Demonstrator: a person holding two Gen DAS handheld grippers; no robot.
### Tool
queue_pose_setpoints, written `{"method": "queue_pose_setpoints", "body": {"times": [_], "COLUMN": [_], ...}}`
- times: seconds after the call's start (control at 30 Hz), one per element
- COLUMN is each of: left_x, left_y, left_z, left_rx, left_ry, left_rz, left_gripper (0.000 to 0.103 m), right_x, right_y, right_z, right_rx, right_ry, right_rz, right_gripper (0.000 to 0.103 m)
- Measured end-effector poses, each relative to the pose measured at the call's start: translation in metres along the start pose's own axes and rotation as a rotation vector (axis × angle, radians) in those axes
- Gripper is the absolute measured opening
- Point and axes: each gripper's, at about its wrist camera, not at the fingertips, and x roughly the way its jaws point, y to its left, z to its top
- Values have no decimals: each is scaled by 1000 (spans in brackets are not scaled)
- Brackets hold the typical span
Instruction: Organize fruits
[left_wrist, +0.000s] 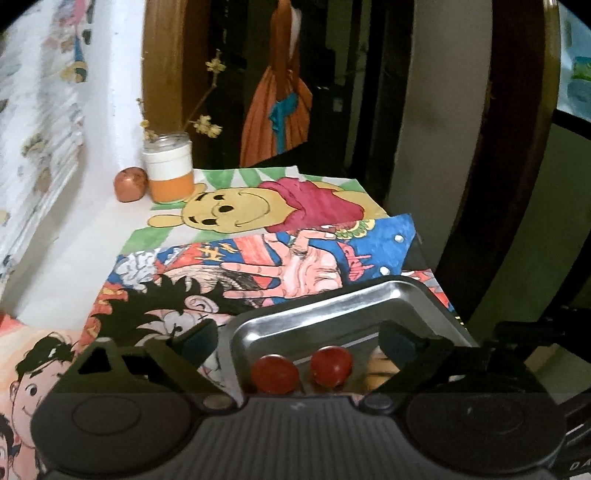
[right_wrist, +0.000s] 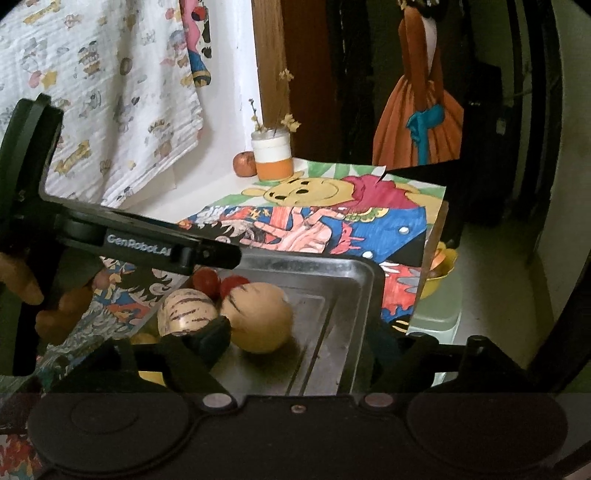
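While both grippers gape, tray (right_wrist: 364, 291) holds 2 tomatoes (left_wrist: 275, 373)

Left wrist view: gripper body hides the near part of the metal tray (left_wrist: 369, 302); two red tomatoes (left_wrist: 275, 373) cut at their bottoms by it. Pale fruit (left_wrist: 380, 369) mostly behind the right finger, type unclear. Cartoon drawing (left_wrist: 33, 387) cut by frame edge at left.

Right wrist view: left gripper (right_wrist: 218, 254) covers the tray's (right_wrist: 364, 295) far-left corner and part of one tomato (right_wrist: 206, 281). Striped melon (right_wrist: 186, 312) bottom hidden by the right gripper's finger (right_wrist: 210, 338). Yellow fruit (right_wrist: 144, 339) barely visible, can't identify. Yellow bowl (right_wrist: 441, 278) half behind the paper edge, contents unclear. Hand (right_wrist: 55, 306) dark, blurry, partly hidden behind left gripper.
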Motion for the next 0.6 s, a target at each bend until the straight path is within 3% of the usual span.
{"method": "queue_pose_setpoints", "body": {"times": [0.37, 0.6], "left_x": [-28, -49], "left_y": [8, 15], "left_z": [-12, -25], "left_rx": [-74, -120], "left_ry": [-61, -72], "left_rz": [53, 51], "left_gripper": [103, 103], "right_x": [-18, -37], "right_y": [8, 22], "right_z": [-4, -1], "right_rx": [10, -15], "right_ry": [-66, -116], "right_rz": [-52, -106], "right_gripper": [102, 102]}}
